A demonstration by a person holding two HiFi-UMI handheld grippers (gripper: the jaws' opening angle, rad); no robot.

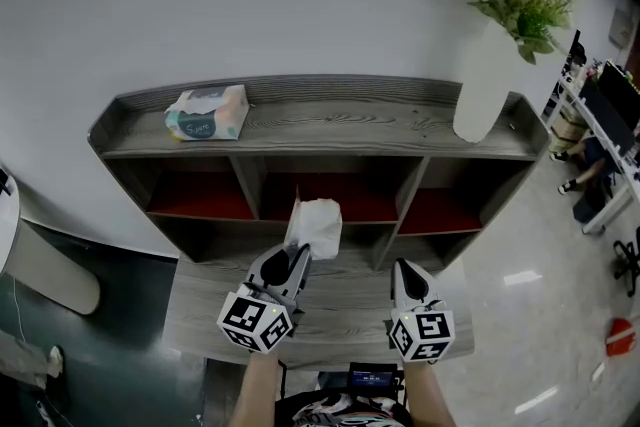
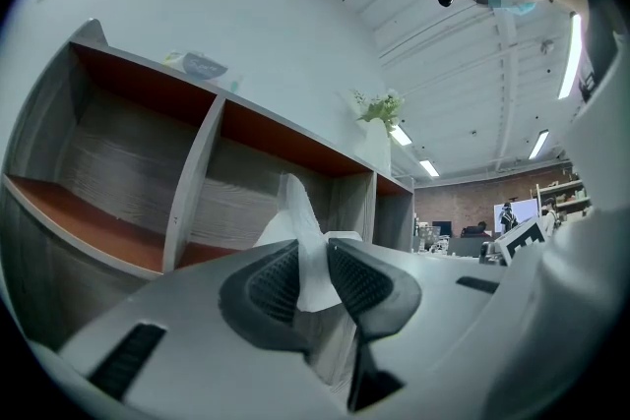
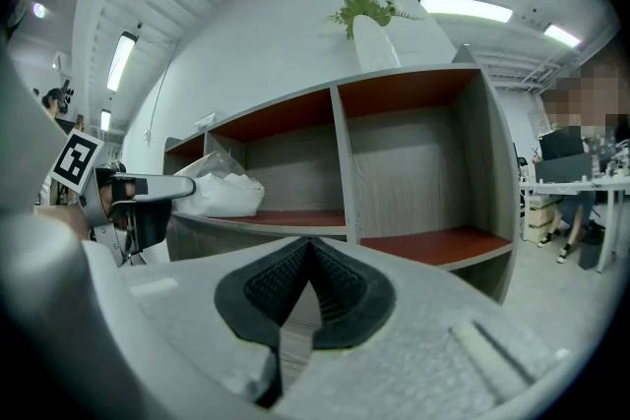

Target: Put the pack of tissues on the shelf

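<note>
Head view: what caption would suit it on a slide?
Left gripper holds a white tissue pack before a wooden shelf.

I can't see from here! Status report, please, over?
Left gripper shut on tissue pack. Right gripper shut, empty. Pack held in front of middle opening of shelf, not yet set down. Nothing seen blocking.

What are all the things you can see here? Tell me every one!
shelf: one, grey wood with red inside, against the white wall
soft tissue packet: one, teal and white, shelf top, left end
vase with plant: one, white with green leaves, shelf top, right end
pack of tissues: one, white, before the middle compartment
low table: one, grey, before the shelf
left gripper: grey, jaws shut on the pack of tissues
right gripper: grey, jaws shut, empty
</note>
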